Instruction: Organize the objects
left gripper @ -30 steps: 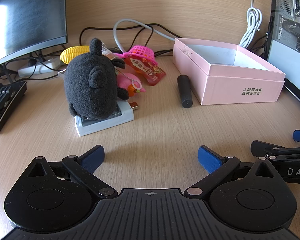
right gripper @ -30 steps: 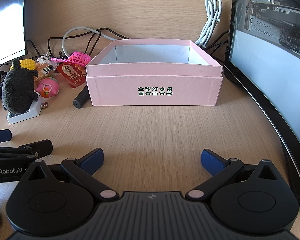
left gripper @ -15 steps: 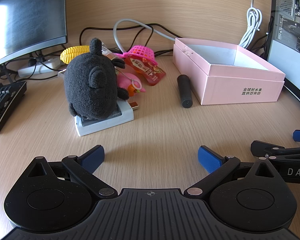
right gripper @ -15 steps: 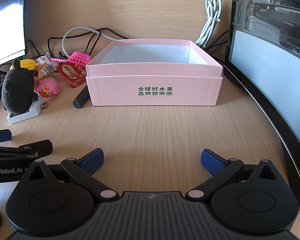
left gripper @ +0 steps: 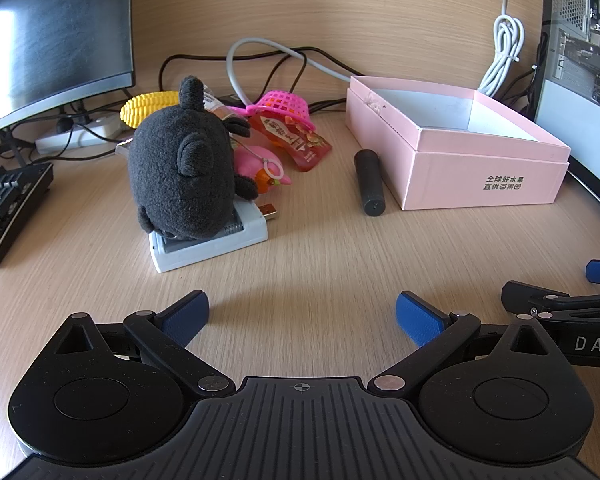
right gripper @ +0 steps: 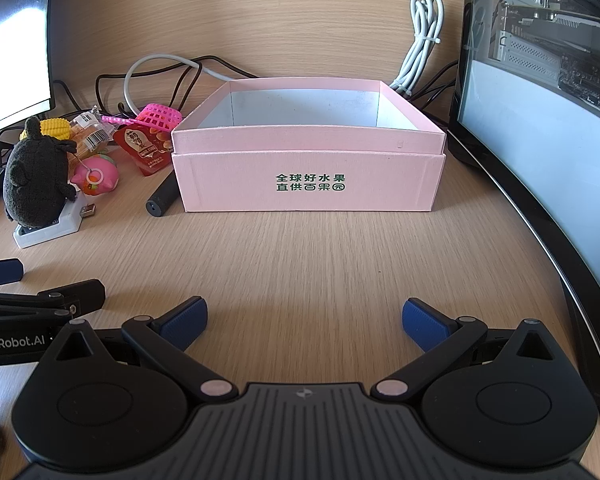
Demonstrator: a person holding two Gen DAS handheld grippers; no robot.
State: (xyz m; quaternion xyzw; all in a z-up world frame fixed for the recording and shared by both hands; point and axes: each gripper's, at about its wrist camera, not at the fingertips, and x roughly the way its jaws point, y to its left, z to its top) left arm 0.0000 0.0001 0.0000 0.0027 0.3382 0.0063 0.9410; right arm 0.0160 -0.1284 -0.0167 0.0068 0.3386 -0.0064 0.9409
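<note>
An open, empty pink box stands at the back of the desk; it also shows in the left wrist view. Left of it lie a black cylinder, a red snack pouch, a pink basket, a pink toy, a yellow corn toy, and a black plush sitting on a grey USB hub. My left gripper is open and empty, in front of the plush. My right gripper is open and empty, in front of the box.
A monitor and a keyboard are at the left. A curved monitor stands at the right. Cables and a white cord bundle run along the back wall.
</note>
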